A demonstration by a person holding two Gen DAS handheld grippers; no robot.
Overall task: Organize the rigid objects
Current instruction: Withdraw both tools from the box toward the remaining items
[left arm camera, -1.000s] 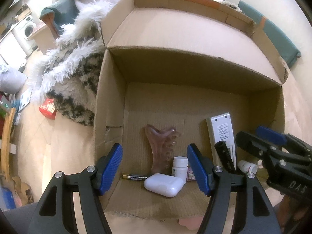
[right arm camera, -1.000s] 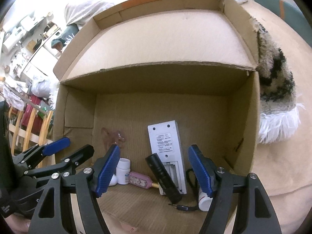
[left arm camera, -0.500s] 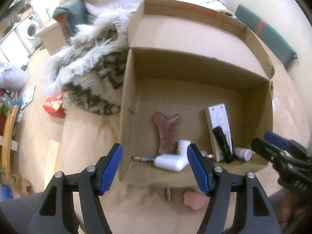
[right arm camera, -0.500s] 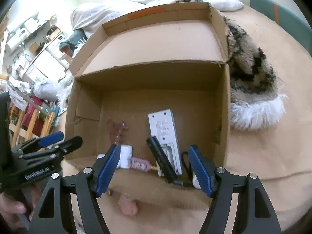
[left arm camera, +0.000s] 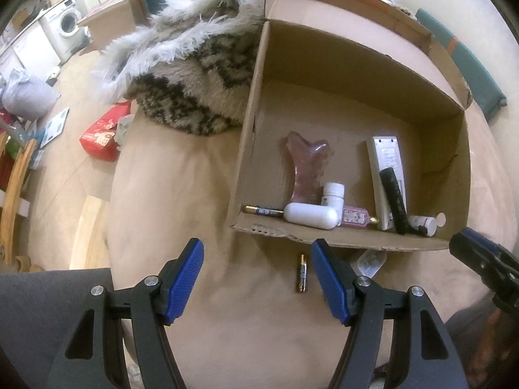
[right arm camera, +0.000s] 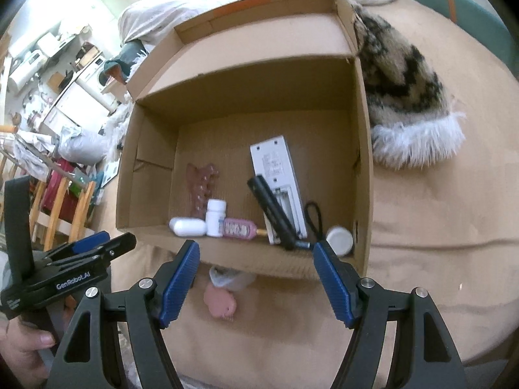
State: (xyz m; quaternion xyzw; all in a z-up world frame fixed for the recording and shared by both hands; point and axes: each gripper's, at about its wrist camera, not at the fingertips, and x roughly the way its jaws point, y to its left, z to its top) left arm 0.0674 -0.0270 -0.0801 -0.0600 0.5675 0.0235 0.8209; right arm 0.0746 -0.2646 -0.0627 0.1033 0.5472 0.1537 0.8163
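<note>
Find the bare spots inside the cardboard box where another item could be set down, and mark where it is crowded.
Free: the cardboard box floor along the back wall, behind the pink comb and remote, plus the left strip beside the comb. Crowded: the near edge, where battery, white case, pill bottle, pink tube and black flashlight bunch together.

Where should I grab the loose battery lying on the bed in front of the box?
Grip the battery across its middle, coming straight down with the left gripper. It lies flat, pointing toward the cardboard box, so the open fingers would close on its round sides.
</note>
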